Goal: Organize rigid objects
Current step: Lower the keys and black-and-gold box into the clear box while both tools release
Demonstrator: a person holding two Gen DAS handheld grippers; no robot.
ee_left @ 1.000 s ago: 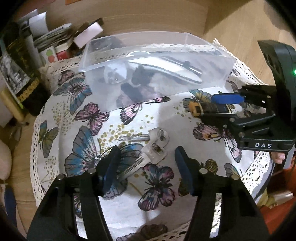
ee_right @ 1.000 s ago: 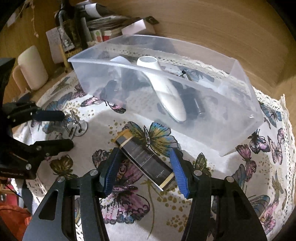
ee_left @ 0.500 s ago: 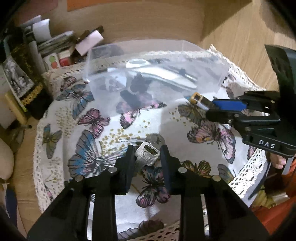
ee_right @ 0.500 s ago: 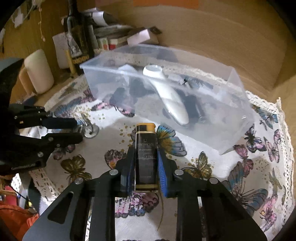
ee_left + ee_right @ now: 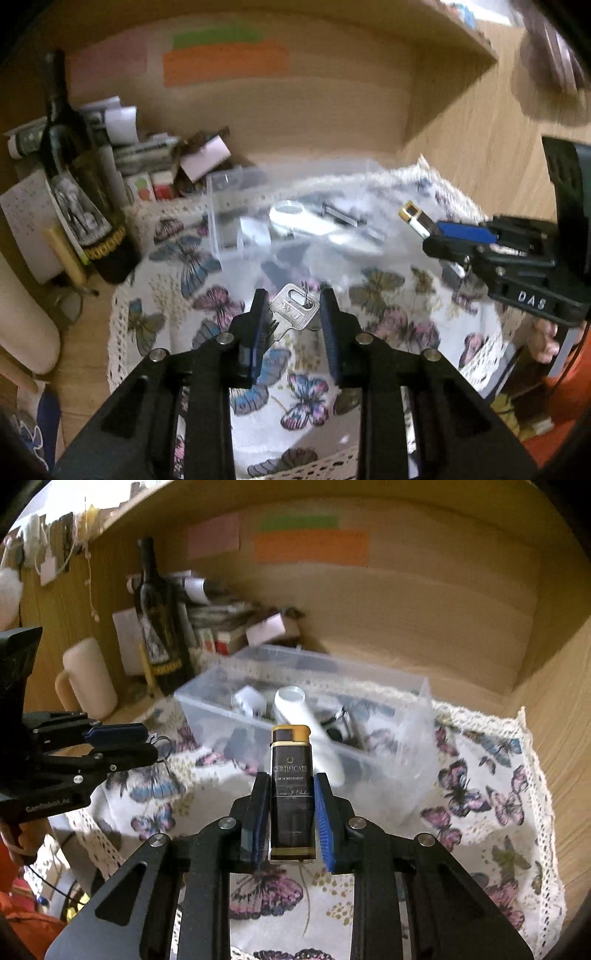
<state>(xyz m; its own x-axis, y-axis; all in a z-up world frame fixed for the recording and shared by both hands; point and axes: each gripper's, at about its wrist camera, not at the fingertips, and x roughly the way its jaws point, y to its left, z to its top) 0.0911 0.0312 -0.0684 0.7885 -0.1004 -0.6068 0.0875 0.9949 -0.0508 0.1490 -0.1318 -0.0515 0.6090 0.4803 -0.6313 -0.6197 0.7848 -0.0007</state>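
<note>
My left gripper is shut on a silver key with its ring and holds it above the butterfly cloth. My right gripper is shut on a dark brown and gold lighter, held upright above the cloth; it also shows in the left wrist view. A clear plastic bin stands behind both, with a white tube-like object and several small items inside. The left gripper appears at the left of the right wrist view.
A dark wine bottle, a cream mug, boxes and papers crowd the back left corner. Wooden walls close in behind and to the right. The lace-edged tablecloth covers a small round table.
Both grippers have closed on their objects and lifted them off the cloth: the left with the key, the right with the lighter. The views have tilted upward.
</note>
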